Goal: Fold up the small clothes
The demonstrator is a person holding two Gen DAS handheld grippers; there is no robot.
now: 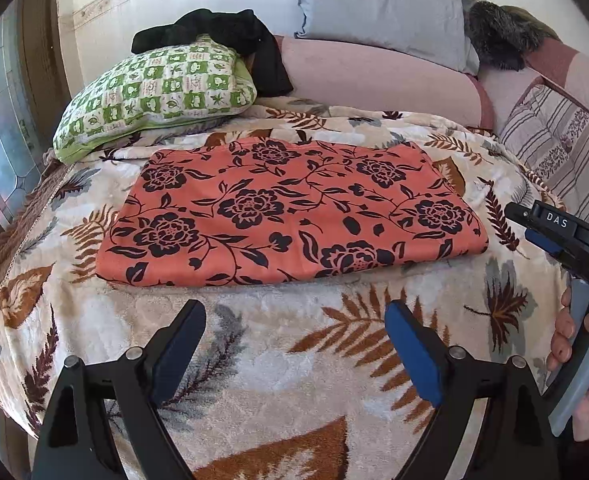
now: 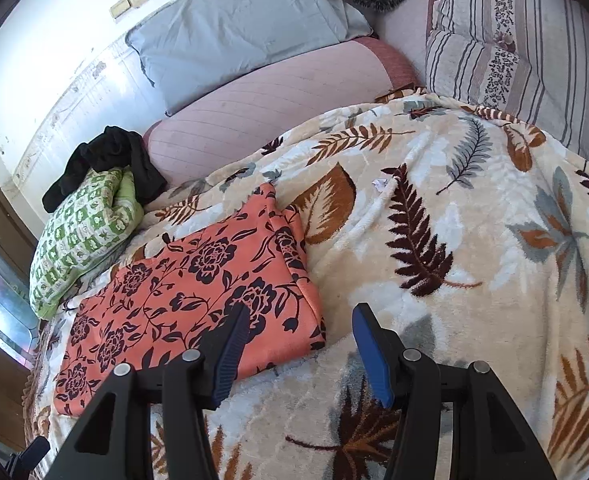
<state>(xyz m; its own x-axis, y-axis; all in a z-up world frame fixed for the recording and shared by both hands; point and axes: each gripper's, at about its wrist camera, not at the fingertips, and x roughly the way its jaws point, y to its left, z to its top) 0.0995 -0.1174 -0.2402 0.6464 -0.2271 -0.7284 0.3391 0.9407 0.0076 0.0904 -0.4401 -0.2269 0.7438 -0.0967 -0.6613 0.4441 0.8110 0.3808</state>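
From the left wrist view, the left gripper (image 1: 294, 316) hangs above the near part of the leaf-patterned plush blanket (image 1: 254, 360) that covers the bed, its two blue-padded fingers (image 1: 414, 356) spread wide with nothing between them. Just beyond the fingertips lies the folded orange cloth with black flower print (image 1: 290, 210), flat and roughly rectangular, across the middle of the blanket. Behind it, toward the far left corner of the bed, sits a green-and-white checked pillow (image 1: 154, 96) with a crumpled black garment (image 1: 230, 40) draped over its top. A long pink bolster (image 1: 374, 80) runs along the far edge, with a grey-blue pillow (image 1: 378, 8) propped above it and a striped cushion (image 1: 550, 140) at the far right. At the right edge of this view the right gripper (image 1: 534, 220) reaches in sideways, held by the person's right hand (image 1: 586, 360); how far its jaws stand apart cannot be told here.

From the right wrist view, the right gripper (image 2: 300, 320) shows its fingers well apart and holding nothing. Its left finger (image 2: 230, 348) stands over the near right corner of the folded orange cloth (image 2: 182, 292), while the other finger is over bare blanket (image 2: 454, 240); whether the pad touches the fabric cannot be told. The cloth lies toward the left side of the bed, the checked pillow (image 2: 82, 236) and black garment (image 2: 110, 160) just beyond it.
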